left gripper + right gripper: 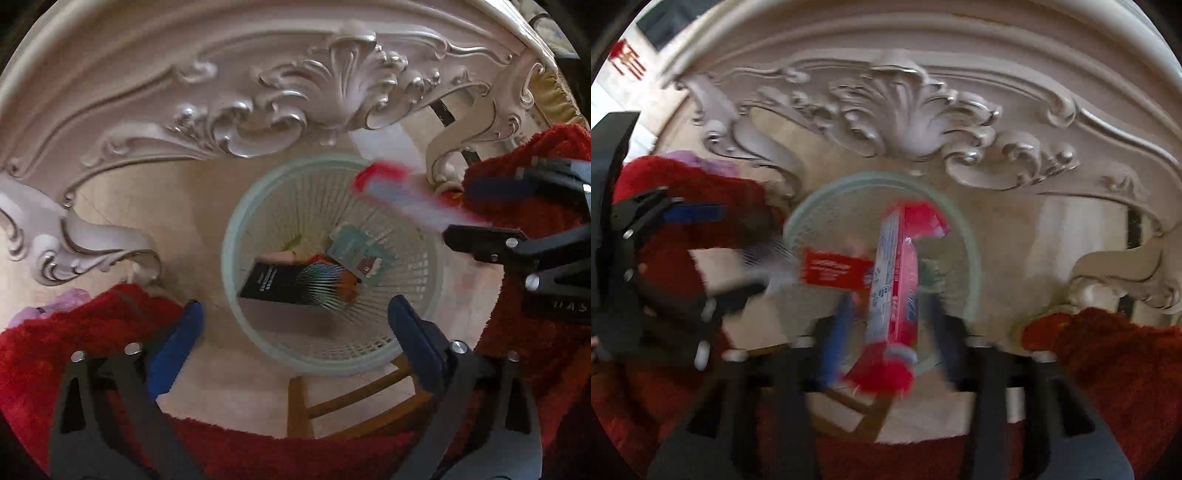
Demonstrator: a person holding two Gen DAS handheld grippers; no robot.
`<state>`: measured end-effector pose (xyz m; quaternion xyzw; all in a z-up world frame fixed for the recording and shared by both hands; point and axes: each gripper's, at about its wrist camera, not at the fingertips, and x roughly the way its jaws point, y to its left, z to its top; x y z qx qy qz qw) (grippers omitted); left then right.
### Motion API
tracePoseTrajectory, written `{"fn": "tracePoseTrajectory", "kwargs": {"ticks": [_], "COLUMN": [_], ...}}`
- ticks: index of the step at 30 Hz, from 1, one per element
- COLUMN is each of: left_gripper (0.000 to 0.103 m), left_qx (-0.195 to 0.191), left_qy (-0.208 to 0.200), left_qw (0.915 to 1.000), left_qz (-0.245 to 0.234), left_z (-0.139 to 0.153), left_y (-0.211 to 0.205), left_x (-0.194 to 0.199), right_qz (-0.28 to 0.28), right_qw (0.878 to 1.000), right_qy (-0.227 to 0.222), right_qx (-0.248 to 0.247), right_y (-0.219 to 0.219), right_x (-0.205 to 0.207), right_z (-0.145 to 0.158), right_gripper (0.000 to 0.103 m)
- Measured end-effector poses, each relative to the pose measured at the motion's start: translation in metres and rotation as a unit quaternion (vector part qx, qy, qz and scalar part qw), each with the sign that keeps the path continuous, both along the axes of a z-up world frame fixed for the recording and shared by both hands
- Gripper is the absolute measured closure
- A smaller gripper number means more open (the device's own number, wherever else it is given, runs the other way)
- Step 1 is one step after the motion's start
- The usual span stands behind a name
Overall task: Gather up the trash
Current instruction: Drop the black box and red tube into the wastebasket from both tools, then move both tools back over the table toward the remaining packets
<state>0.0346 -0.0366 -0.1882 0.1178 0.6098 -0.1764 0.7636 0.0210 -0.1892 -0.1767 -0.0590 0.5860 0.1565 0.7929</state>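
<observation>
Below both tongs sat the bin (236, 236), already holding a dark box (284, 284) and a teal pack (354, 254). Left tongs (295, 339) stood spread and empty. Right tongs (890, 325) stood apart, red carton (897, 288) between, seemingly dropping binward. Probably near done

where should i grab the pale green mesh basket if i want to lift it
Take the pale green plastic mesh wastebasket by its thick round rim, coming straight down from above with one finger inside and one outside. The near edge of the rim, closest to the left gripper, looks easiest: it is bare there. The slatted wall below is thin and flares, so it would probably slip. The black box inside lies clear of that edge.
</observation>
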Motion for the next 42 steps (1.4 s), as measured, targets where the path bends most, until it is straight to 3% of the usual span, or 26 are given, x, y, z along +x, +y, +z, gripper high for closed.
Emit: {"fn": "tracePoseTrajectory", "kwargs": {"ticks": [6, 12, 16, 20, 23, 26, 28, 30, 36, 39, 42], "left_gripper": [0.006, 0.006, 0.006, 0.006, 0.006, 0.006, 0.006, 0.006, 0.006, 0.006, 0.006], "left_qx": [-0.044, -0.097, -0.139, -0.161, -0.162, -0.119, -0.09, -0.087, -0.118, -0.13, -0.119], "left_qy": [-0.01, -0.067, -0.103, -0.148, -0.2, -0.249, -0.273, -0.273, -0.272, -0.257, -0.246], "left_qw": [0.9985, 0.9905, 0.9811, 0.9718, 0.9628, 0.9574, 0.9522, 0.9499, 0.9387, 0.9398, 0.9436], "left_qz": [0.032, 0.072, 0.088, 0.087, 0.082, 0.084, 0.103, 0.126, 0.176, 0.183, 0.187], "left_z": [0.006, 0.034, 0.068, 0.12, 0.164, 0.194, 0.207, 0.213, 0.222, 0.221, 0.212], "left_y": [0.019, 0.036, 0.049, 0.057, 0.063, 0.066, 0.068, 0.072, 0.073, 0.075, 0.068], "left_x": [0.001, -0.007, -0.01, 0.007, 0.041, 0.088, 0.136, 0.182, 0.313, 0.361, 0.407], "right_qz": [-0.008, -0.006, 0.016, 0.022, 0.005, -0.027, -0.052, -0.076, -0.091, -0.091, -0.072], "right_qw": [1.0, 0.998, 0.994, 0.984, 0.973, 0.96, 0.958, 0.955, 0.952, 0.956, 0.963], "right_qy": [-0.007, -0.028, -0.058, -0.124, -0.199, -0.263, -0.27, -0.281, -0.293, -0.28, -0.26], "right_qx": [0.013, 0.048, 0.096, 0.126, 0.12, 0.089, 0.08, 0.063, 0.008, 0.008, -0.005], "right_y": [-0.015, -0.028, -0.032, -0.043, -0.06, -0.079, -0.091, -0.098, -0.109, -0.12, -0.118], "right_x": [-0.008, -0.021, -0.027, -0.009, 0.022, 0.078, 0.114, 0.158, 0.272, 0.318, 0.345], "right_z": [0.009, 0.031, 0.065, 0.114, 0.154, 0.186, 0.193, 0.198, 0.202, 0.207, 0.202], "right_gripper": [0.034, 0.034, 0.034, 0.034, 0.034, 0.034, 0.034, 0.034, 0.034, 0.034, 0.033]}}
